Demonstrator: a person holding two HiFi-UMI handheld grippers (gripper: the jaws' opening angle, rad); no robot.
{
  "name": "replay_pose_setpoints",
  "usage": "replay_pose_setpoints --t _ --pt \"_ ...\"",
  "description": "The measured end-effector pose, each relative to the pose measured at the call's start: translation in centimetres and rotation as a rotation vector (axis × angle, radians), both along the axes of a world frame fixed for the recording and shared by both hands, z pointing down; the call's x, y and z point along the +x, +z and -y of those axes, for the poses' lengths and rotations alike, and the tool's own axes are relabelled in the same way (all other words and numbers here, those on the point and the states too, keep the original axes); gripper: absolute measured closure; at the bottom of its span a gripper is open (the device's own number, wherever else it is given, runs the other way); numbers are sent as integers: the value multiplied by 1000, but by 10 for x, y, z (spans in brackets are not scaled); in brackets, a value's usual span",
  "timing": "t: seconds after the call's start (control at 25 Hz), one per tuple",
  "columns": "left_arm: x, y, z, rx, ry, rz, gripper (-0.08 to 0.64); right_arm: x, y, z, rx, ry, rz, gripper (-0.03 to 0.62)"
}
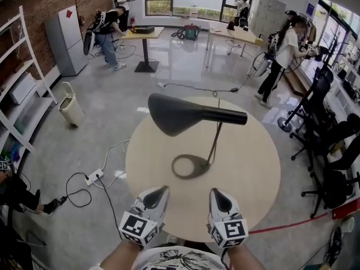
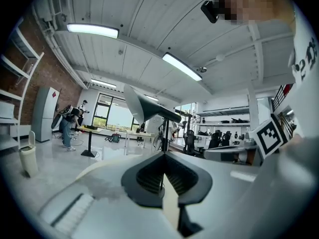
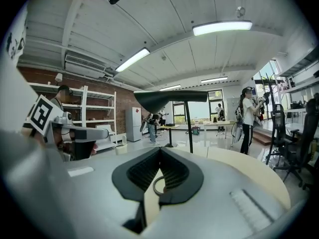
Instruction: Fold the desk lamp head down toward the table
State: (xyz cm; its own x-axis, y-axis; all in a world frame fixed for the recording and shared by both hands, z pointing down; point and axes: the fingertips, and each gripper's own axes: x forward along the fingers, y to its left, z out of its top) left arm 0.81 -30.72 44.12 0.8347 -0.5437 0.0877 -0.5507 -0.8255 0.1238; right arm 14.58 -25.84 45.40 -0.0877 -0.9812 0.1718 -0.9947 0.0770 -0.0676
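Observation:
A black desk lamp stands on the round beige table (image 1: 250,167). Its cone-shaped head (image 1: 180,114) is raised and lies level, pointing left, on a thin leaning stem (image 1: 215,139) above a ring-shaped base (image 1: 191,166). My left gripper (image 1: 160,191) and right gripper (image 1: 216,193) sit side by side at the table's near edge, short of the base, touching nothing. Both are shut and hold nothing. The left gripper view shows the lamp head (image 2: 144,108) ahead of the left gripper (image 2: 164,154). In the right gripper view the head (image 3: 167,97) and stem (image 3: 189,128) rise beyond the right gripper (image 3: 159,149).
Black office chairs (image 1: 332,145) crowd the right side of the table. A power strip (image 1: 94,177) and cables lie on the floor at the left, near a pale bin (image 1: 71,108) and white shelving (image 1: 22,89). Several people stand at tables farther back.

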Motion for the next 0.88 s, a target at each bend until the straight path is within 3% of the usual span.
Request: replay_pose_setpoints --t 0.28,0.44,0.6,0.72,0.88 --pt "35 -73 41 188 -13 -5 554 17 -28 46 42 -82 -10 583" --pt "30 -123 74 279 -96 -51 554 16 -31 59 43 -114 -4 583" --pt "21 -168 101 366 -171 -42 554 20 -35 70 45 -132 9 583" --pt "22 -186 112 402 -192 -39 554 25 -36 74 45 -141 1 583" --pt "24 -187 137 395 -190 39 554 26 -34 76 33 -158 -19 583"
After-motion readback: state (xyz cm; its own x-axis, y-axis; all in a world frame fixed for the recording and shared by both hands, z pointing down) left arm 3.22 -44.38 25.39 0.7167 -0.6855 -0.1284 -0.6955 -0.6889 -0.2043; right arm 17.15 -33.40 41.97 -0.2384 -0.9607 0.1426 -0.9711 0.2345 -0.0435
